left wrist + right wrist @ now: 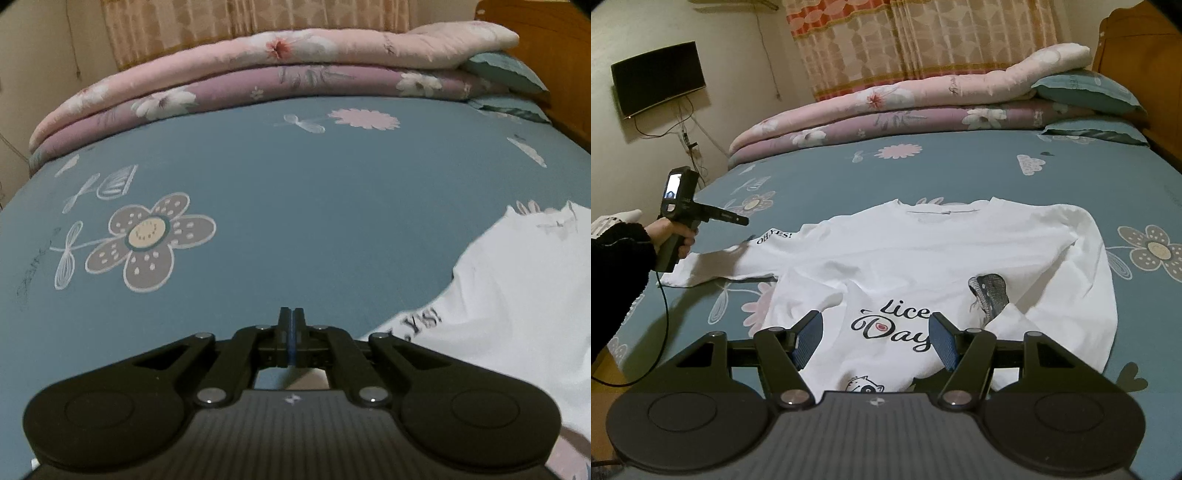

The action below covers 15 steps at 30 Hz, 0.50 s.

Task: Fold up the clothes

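Patterned curtains point(923, 48) hang behind the bed point(960, 173); a wall-mounted screen point(657, 79) hangs left.

White printed shirt point(923, 266), blue flowered sheet point(295, 206)

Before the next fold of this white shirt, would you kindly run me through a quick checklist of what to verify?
1. Left tongs gripping cloth: not ok; shut, nothing between them, bedsheet beyond.
2. Right tongs ready: ok; open above the shirt print.
3. Right sleeve folded inward: ok; it lies over the body.
4. Left sleeve folded: not ok; spread out sideways on the sheet.
5. Shirt flat: not ok; creases across the front.
6. Room for folding: ok; quilts lie apart at the far edge.
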### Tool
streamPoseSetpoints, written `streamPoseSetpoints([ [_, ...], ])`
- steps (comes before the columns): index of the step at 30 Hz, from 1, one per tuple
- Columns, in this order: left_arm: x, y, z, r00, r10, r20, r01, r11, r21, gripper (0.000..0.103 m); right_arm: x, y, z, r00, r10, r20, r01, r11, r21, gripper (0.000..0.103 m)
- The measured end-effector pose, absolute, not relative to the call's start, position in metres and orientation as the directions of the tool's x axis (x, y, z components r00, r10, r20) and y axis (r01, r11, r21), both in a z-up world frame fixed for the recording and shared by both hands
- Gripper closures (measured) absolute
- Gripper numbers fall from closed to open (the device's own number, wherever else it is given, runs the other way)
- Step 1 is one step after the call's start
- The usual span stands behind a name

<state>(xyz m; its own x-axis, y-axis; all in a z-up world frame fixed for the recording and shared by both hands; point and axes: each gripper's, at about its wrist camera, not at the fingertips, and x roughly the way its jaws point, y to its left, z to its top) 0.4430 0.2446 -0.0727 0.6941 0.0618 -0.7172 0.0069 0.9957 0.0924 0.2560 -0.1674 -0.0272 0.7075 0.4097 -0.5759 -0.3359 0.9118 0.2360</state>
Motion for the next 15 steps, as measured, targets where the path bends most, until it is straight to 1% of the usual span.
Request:
streamPoseSetpoints([
  [1, 0.438, 0.246, -0.073, 0.692, 0.065, -0.719, 0.004, 0.996, 0.094, 0.103, 0.256, -0.167, -0.027, 0.707, 0.413, -0.574, -0.336, 0.911, 0.240, 0.035],
  [3, 0.427, 0.247, -0.072, 0.687, 0.072, -0.723, -0.002, 0.995, 0.097, 0.099, 0.255, -0.166, -0.027, 0.706, 0.419, -0.571, -0.337, 0.908, 0.248, 0.035],
  [4, 0.422, 0.248, -0.072, 0.684, 0.075, -0.725, -0.005, 0.995, 0.099, 0.099, 0.255, -0.166, -0.026, 0.706, 0.421, -0.569, -0.338, 0.907, 0.252, 0.035],
  [8, 0.389, 0.248, -0.064, 0.697, 0.046, -0.716, 0.016, 0.997, 0.079, 0.097, 0.249, -0.163, -0.021, 0.708, 0.430, -0.560, -0.349, 0.903, 0.251, 0.035],
  [10, 0.372, 0.246, -0.063, 0.696, 0.028, -0.718, 0.031, 0.997, 0.069, 0.094, 0.245, -0.161, -0.018, 0.709, 0.433, -0.557, -0.354, 0.901, 0.249, 0.035],
  [12, 0.361, 0.244, -0.065, 0.692, 0.012, -0.722, 0.043, 0.997, 0.058, 0.089, 0.242, -0.159, -0.016, 0.709, 0.438, -0.552, -0.356, 0.899, 0.256, 0.035],
  [15, 0.351, 0.247, -0.078, 0.676, 0.021, -0.737, 0.025, 0.998, 0.051, 0.087, 0.236, -0.155, -0.013, 0.710, 0.439, -0.551, -0.358, 0.898, 0.254, 0.035],
])
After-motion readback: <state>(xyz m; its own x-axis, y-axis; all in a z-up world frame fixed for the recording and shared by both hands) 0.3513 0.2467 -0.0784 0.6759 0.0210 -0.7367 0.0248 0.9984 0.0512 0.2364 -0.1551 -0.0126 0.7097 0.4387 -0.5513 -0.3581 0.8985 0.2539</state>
